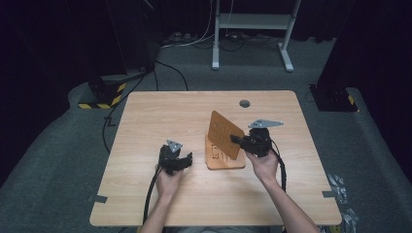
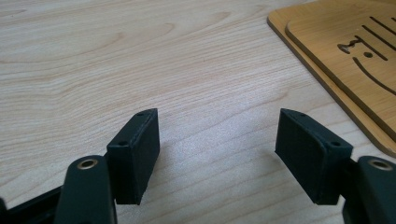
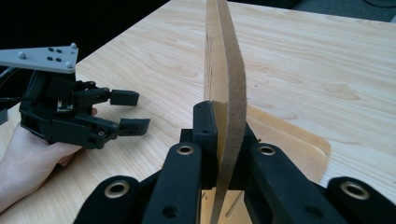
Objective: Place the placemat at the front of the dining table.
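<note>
The right gripper (image 1: 237, 141) is clamped on the edge of a thin brown board (image 1: 225, 134), lifted and tilted above the table (image 1: 145, 116). The right gripper view sees this board edge-on, standing upright between the two jaws (image 3: 224, 93); there its face is hidden, whereas the high view shows the broad face with faint cut marks, too small to read.

Under it lie more boards (image 1: 224, 162), flat on the table. The left gripper view shows two stacked there, the upper (image 2: 355, 51) set slightly inside the lower (image 2: 303, 56), with slots cut into the top one; from the high view the stack looks like a single slab. That makes three boards, though a further one beneath may be hidden.

The left gripper (image 1: 188, 159) rests low, just left of the stack, its jaws spread apart and grasping nothing, bare wood between them (image 2: 217, 140). The right gripper view also shows it (image 3: 130, 112) in the person's hand (image 3: 28, 158).

Two grippers, two hands, one table.
</note>
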Action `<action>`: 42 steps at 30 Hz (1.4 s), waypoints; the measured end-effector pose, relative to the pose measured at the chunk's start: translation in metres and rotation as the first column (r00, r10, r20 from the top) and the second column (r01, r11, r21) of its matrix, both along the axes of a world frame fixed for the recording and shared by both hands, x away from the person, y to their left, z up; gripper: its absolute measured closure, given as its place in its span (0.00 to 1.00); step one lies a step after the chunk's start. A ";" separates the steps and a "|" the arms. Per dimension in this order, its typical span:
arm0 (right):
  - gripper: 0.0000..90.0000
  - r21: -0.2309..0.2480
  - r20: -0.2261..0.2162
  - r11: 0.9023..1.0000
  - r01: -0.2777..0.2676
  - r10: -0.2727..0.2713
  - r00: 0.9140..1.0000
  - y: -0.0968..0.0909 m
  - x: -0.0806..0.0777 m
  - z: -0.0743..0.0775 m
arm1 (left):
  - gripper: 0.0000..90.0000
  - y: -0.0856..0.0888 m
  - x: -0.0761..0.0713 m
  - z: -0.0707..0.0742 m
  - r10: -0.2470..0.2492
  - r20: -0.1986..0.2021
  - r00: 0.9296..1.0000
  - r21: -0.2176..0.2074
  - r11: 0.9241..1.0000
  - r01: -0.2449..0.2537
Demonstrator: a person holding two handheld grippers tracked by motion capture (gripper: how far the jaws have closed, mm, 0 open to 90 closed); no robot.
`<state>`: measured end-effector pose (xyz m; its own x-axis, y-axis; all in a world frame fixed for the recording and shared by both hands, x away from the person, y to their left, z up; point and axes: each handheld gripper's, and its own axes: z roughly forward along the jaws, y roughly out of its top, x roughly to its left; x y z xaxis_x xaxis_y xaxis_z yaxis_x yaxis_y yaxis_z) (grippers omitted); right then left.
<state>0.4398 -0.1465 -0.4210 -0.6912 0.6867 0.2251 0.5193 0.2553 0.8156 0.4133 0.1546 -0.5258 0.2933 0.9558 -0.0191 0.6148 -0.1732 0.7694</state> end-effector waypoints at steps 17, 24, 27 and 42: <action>0.96 -0.019 0.006 0.998 0.061 -0.061 0.998 -0.027 0.005 0.004 | 0.33 -0.001 0.002 -0.001 -0.009 -0.025 1.000 0.005 1.000 0.009; 0.96 -0.025 0.001 0.996 0.088 -0.088 0.996 -0.039 0.008 0.007 | 0.33 -0.002 0.002 -0.001 -0.011 -0.027 1.000 0.018 1.000 0.011; 0.96 -0.022 0.003 0.995 0.101 -0.101 0.995 -0.046 0.009 0.008 | 0.33 -0.003 0.002 -0.001 -0.008 -0.025 1.000 0.019 1.000 0.009; 0.96 -0.026 0.013 0.986 0.165 -0.165 0.986 -0.067 0.017 0.014 | 0.32 -0.003 0.002 -0.001 -0.011 -0.025 1.000 0.019 1.000 0.012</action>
